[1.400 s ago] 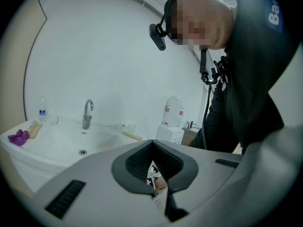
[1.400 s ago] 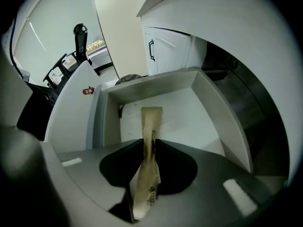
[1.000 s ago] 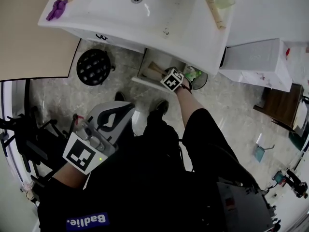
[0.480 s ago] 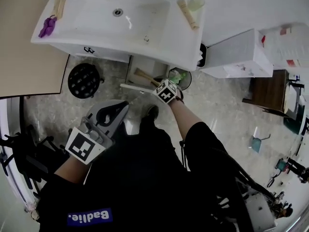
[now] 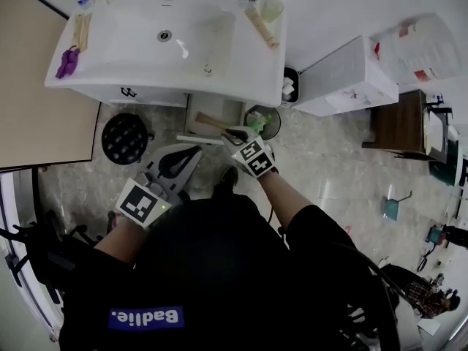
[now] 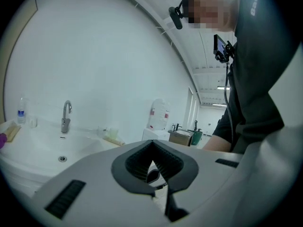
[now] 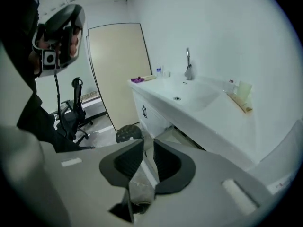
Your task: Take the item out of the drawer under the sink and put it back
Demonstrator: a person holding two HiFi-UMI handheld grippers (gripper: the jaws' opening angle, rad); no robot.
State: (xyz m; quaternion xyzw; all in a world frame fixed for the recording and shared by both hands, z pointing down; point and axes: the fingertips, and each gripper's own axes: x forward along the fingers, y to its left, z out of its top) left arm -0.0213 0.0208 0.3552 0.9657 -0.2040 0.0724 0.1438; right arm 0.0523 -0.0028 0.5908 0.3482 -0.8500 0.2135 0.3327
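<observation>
My right gripper (image 7: 148,145) is clamped on the item (image 7: 141,186), a pale grey-white thing pinched in the narrow gap between the pads; I can't tell what it is. In the head view that gripper sits just in front of the open drawer (image 5: 199,140) under the sink (image 5: 219,42), at the drawer's right front corner and close to a small bin (image 5: 262,121) with something green in it. A wooden-handled thing (image 5: 207,121) lies inside the drawer. My left gripper (image 6: 152,148) has its jaws together at the tips, with nothing between them. It is held low, left of the drawer, pointing up toward the sink, near a round black stool (image 5: 124,137) on the floor.
</observation>
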